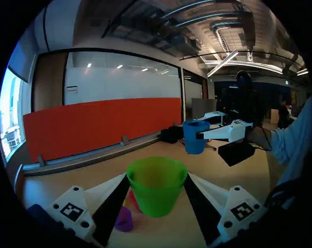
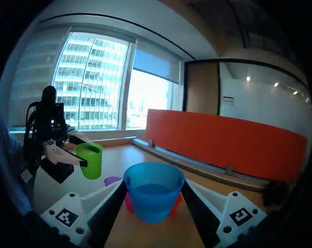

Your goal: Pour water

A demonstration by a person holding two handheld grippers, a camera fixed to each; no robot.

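Note:
In the left gripper view my left gripper (image 1: 156, 194) is shut on a green cup (image 1: 156, 188), held upright above the wooden table (image 1: 222, 165). Farther off at the right, the right gripper (image 1: 205, 135) holds a blue cup (image 1: 194, 136) upright. In the right gripper view my right gripper (image 2: 153, 198) is shut on the blue cup (image 2: 153, 192), which holds water. At the left of that view the left gripper (image 2: 82, 162) carries the green cup (image 2: 90, 160). The two cups are apart, both raised.
Small purple (image 1: 124, 219) and pink (image 1: 134, 201) cups stand on the table under the held cups. An orange divider panel (image 1: 102, 124) runs along the table's far edge. A person's sleeve (image 1: 294, 144) is at the right. Large windows (image 2: 89, 82) lie behind the left gripper.

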